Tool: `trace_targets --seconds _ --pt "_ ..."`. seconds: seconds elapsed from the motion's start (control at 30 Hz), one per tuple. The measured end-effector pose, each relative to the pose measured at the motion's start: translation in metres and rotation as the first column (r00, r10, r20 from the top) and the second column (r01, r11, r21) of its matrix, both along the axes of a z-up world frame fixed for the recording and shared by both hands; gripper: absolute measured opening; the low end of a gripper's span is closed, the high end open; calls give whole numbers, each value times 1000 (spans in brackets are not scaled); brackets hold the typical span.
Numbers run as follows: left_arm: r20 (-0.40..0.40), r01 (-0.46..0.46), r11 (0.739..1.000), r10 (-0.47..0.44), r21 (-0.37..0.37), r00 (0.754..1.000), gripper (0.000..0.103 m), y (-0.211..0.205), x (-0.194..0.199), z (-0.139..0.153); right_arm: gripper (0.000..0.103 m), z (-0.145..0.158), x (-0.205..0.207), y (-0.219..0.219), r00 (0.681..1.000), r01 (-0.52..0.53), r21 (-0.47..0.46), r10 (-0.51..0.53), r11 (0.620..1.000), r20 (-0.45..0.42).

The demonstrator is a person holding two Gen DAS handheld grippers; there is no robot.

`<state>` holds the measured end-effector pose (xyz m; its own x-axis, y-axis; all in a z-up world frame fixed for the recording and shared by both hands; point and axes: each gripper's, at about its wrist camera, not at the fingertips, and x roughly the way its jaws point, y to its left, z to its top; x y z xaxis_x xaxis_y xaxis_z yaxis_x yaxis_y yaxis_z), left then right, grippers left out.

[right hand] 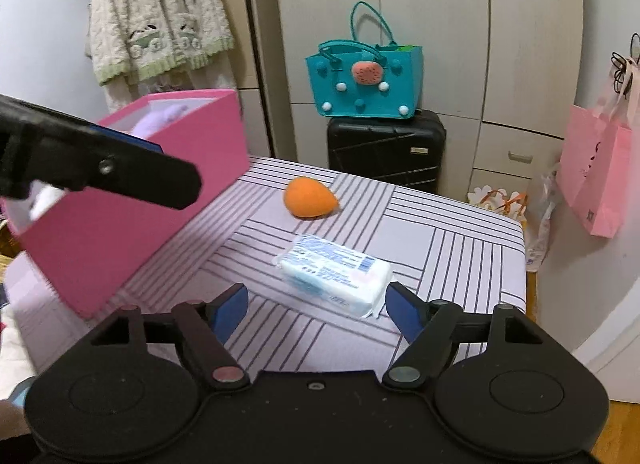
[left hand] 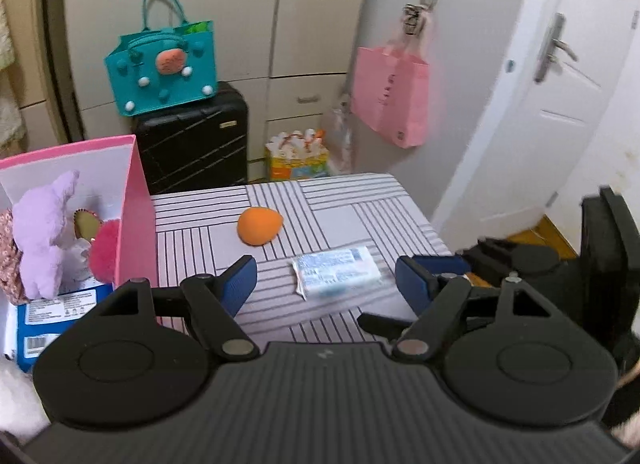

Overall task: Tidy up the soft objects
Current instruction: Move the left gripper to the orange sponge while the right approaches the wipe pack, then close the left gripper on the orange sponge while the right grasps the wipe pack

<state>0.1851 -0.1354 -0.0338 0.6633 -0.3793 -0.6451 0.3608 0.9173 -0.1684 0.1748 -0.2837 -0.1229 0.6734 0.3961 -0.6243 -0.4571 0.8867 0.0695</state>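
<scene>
A white and blue tissue pack [left hand: 338,270] [right hand: 336,274] lies on the striped table [left hand: 360,200] [right hand: 460,248]. An orange egg-shaped sponge [left hand: 259,225] [right hand: 311,198] lies beyond it. A pink box [left hand: 136,200] [right hand: 132,216] at the left holds a purple plush toy [left hand: 42,232], a pink pompom [left hand: 105,250] and a blue pack [left hand: 60,304]. My left gripper [left hand: 326,284] is open and empty, just above the tissue pack; it shows in the right wrist view [right hand: 120,168] beside the box. My right gripper [right hand: 316,308] is open and empty, close in front of the tissue pack.
A black suitcase [left hand: 192,144] [right hand: 386,148] with a teal bag [left hand: 162,72] [right hand: 366,80] on top stands behind the table. A pink paper bag [left hand: 390,96] [right hand: 596,176] hangs at the right. A white door [left hand: 552,84] is beyond the table's right edge.
</scene>
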Motion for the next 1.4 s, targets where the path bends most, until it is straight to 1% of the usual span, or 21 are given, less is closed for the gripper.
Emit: trace_targets --seconds 0.13,0.23,0.37,0.43,0.47,0.57,0.7,0.77,0.8,0.83,0.93,1.0,1.07,1.13,1.17,1.23,1.27,1.33,1.4 --pt "-15 -60 998 60 1 998 73 -11 21 -16 83 -15 15 7 1000 -12 -37 12 999 3" --pt "-30 -95 995 96 23 995 73 -19 37 -29 85 -21 26 8 1000 -23 -68 23 997 3" --pt "-39 -153 987 154 39 987 73 -25 56 -46 85 -27 33 8 998 -55 -67 55 996 -1" --pt "-31 -186 982 188 39 982 73 -25 65 -54 86 -29 36 9 997 -76 -78 77 994 10" --pt "-24 -205 977 206 50 978 72 -27 69 -58 86 -30 38 10 996 -87 -88 89 992 16" --pt "-22 -226 972 228 69 973 71 -31 80 -69 86 -33 43 13 993 -109 -119 113 987 31" --pt "-15 -267 961 269 70 963 71 -33 92 -78 86 -37 51 12 990 -131 -118 136 984 33" --pt "-22 -281 958 282 63 959 69 -33 97 -82 82 -38 52 11 986 -149 -117 156 982 52" --pt "-35 -289 955 292 61 956 69 -32 101 -85 72 -37 50 11 984 -161 -114 169 980 60" --pt "-41 -296 953 298 62 954 68 -33 104 -87 68 -36 49 10 982 -168 -111 176 979 67" --pt "-38 -304 950 307 71 951 67 -34 108 -90 61 -33 48 2 983 -168 -88 174 982 66" --pt "-36 -308 949 311 72 950 67 -34 110 -91 60 -30 47 -4 986 -144 -64 148 988 71" --pt "-34 -310 948 313 75 949 67 -35 112 -93 59 -27 47 -9 993 -89 -60 93 994 71" --pt "-27 -319 944 322 89 946 64 -36 115 -95 57 -27 47 -13 996 -61 -61 65 996 64" --pt "-20 -325 940 328 102 944 64 -37 116 -96 57 -27 48 -14 997 -61 -57 64 996 49" --pt "-3 -327 937 330 127 944 60 -40 117 -98 57 -30 49 -15 998 -63 -50 64 997 1" --pt "-1 -327 936 330 132 944 58 -40 117 -98 58 -30 49 -14 997 -71 -51 71 996 -9" --pt "-8 -333 933 337 135 941 53 -40 119 -99 58 -32 48 -12 996 -90 -55 90 994 -13" --pt "-17 -339 931 344 134 939 50 -39 122 -101 60 -33 51 -10 993 -117 -66 117 991 -2"
